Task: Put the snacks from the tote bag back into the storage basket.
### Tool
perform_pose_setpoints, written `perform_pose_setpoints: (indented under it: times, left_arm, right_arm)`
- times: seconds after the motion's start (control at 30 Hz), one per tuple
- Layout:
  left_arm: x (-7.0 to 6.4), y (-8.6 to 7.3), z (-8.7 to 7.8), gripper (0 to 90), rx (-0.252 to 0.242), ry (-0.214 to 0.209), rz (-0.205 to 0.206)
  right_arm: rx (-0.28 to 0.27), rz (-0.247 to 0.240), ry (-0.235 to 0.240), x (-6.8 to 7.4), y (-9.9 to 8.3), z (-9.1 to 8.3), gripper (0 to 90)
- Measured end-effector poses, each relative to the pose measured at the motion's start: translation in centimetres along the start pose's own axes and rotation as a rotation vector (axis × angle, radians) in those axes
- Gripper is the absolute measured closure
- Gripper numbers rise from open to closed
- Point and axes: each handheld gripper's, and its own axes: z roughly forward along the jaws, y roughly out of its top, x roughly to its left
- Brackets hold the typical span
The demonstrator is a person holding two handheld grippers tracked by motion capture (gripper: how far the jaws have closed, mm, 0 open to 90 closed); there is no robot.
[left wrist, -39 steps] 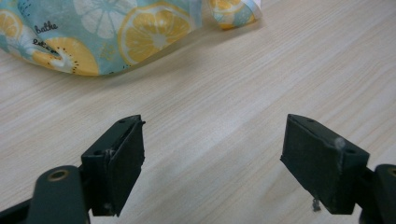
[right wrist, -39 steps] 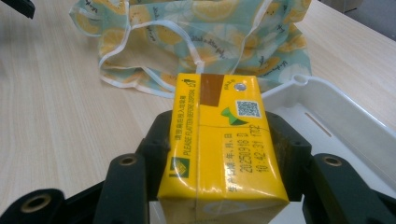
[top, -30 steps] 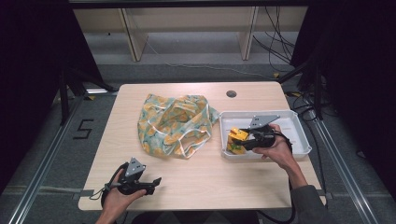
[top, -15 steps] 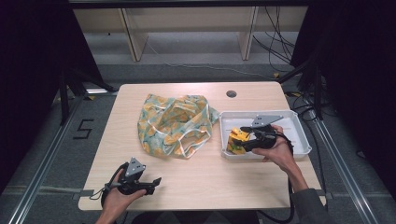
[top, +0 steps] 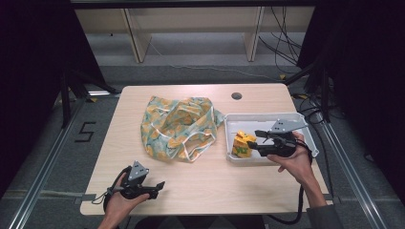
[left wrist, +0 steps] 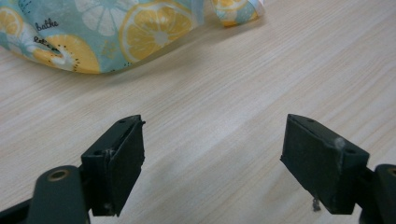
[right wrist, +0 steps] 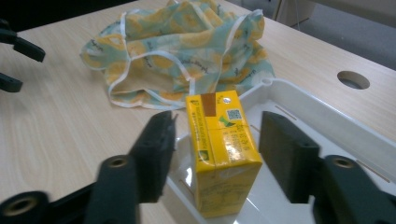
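The person's right hand (top: 297, 160) reaches in from five o'clock, levelling the right gripper (top: 258, 141) over the white tray (top: 267, 119) at three o'clock on the table (top: 210, 186). A yellow juice carton (right wrist: 219, 149) stands upright in the tray, between the spread jaws, untouched. The left gripper (top: 157, 188), released, rests at seven o'clock, near the citrus-print bag (top: 176, 126).

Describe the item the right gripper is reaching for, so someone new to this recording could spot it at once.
Find the white tray at the right side of the wooden table. At its left end stands a small yellow juice carton, between the open jaws of the right gripper. Unlike the soft fruit-print bag beside the tray, it is a stiff yellow box.
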Motion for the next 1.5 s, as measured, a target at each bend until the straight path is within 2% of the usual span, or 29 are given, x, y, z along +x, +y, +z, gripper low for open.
perform_pose_setpoints:
  times: [0.03,0.07,0.1,0.17,0.2,0.27,0.3,0.33,0.4,0.43,0.47,0.57,0.67,0.7,0.73,0.87,0.97,1.0,1.07,1.17,1.2,1.23,1.3,1.4,1.5]
  left_arm:
    - [-0.1,0.0,0.1,20.7,-0.007,0.002,-0.010]
    - [0.1,0.0,-0.1,20.7,0.014,0.001,0.010]
    - [0.1,0.0,-0.1,20.7,0.016,0.002,0.014]
    - [0.1,0.0,-0.1,20.7,0.017,0.002,0.015]
    - [0.0,0.0,0.1,20.7,-0.004,0.002,-0.009]
    - [0.0,0.0,0.1,20.7,-0.002,0.003,-0.001]
    - [-0.1,0.0,0.1,20.7,-0.003,0.003,-0.005]
    - [0.0,0.0,0.1,20.7,0.000,0.001,-0.003]
    - [0.0,0.0,0.0,20.7,0.002,0.001,-0.002]
    - [0.0,0.0,0.0,20.7,0.003,0.001,-0.002]
    - [-0.1,0.0,0.1,20.7,-0.006,0.003,-0.015]
    - [0.0,0.0,0.1,20.7,-0.002,0.001,-0.002]
    - [-0.1,0.0,0.1,20.7,-0.002,0.002,-0.003]
    - [-0.1,0.0,0.1,20.7,0.001,0.002,0.000]
    - [-0.2,0.0,0.2,20.7,-0.002,-0.001,-0.017]
    - [-0.2,0.0,0.2,20.7,-0.010,0.006,-0.018]
    - [-0.1,0.0,0.1,20.7,0.002,0.001,-0.004]
    - [-0.1,0.0,0.2,20.7,-0.002,-0.001,-0.016]
    - [-0.2,0.0,0.1,20.7,-0.001,-0.002,-0.015]
    - [-0.2,0.0,0.2,20.7,-0.004,-0.003,-0.015]
    - [-0.1,0.0,0.0,20.7,0.006,-0.002,0.005]
    - [-0.1,0.0,0.0,20.7,0.005,-0.001,0.006]
    - [-0.2,0.0,0.2,20.7,-0.007,-0.004,-0.019]
    - [-0.2,0.0,0.2,20.7,0.000,-0.003,-0.015]
    - [-0.1,0.0,0.1,20.7,0.005,-0.001,0.007]
  right_arm:
    - [0.000,0.000,0.000,0.0,0.0,0.0,49.3]
    - [0.007,-0.003,0.007,0.0,0.0,-0.4,54.9]
    - [-0.001,0.008,0.007,0.1,0.0,-0.6,59.4]
    - [-0.015,-0.007,0.000,0.4,-0.1,-0.9,71.6]
    - [-0.009,-0.024,0.015,0.5,-0.1,-1.2,78.9]
    - [-0.016,-0.033,0.013,0.6,-0.2,-1.2,81.2]
    - [0.011,-0.007,0.028,1.0,-0.2,-1.3,84.3]
    - [-0.004,-0.023,0.015,1.1,-0.2,-1.2,86.7]
    - [0.006,-0.057,0.025,1.2,-0.2,-1.0,89.7]
    - [0.000,-0.038,0.017,1.6,-0.2,-0.9,90.0]
    - [0.017,-0.044,0.023,1.8,-0.3,-0.8,90.0]
    - [0.022,-0.071,0.033,1.8,-0.3,-0.6,90.0]
    - [0.054,-0.092,0.044,2.1,-0.5,-0.2,90.0]
    - [0.062,-0.083,0.044,2.3,-0.5,-0.1,90.0]
    - [0.073,-0.087,0.051,2.3,-0.5,-0.1,90.0]
    - [0.089,-0.088,0.048,2.6,-0.8,0.4,90.0]
    - [0.110,-0.088,0.039,2.4,-1.0,0.6,90.0]
    - [0.118,-0.103,0.042,2.2,-1.1,0.7,90.0]
    - [0.131,-0.104,0.044,2.0,-1.3,0.9,90.0]
    - [0.150,-0.081,0.027,1.8,-1.7,1.1,90.0]
    - [0.152,-0.093,0.027,1.7,-1.8,1.2,90.0]
    - [0.167,-0.089,0.022,1.7,-1.8,1.1,90.0]
    - [0.171,-0.081,0.005,1.7,-1.9,1.2,90.0]
    - [0.177,-0.087,0.001,1.6,-2.0,1.2,90.0]
    - [0.182,-0.083,0.004,1.4,-2.0,1.1,90.0]
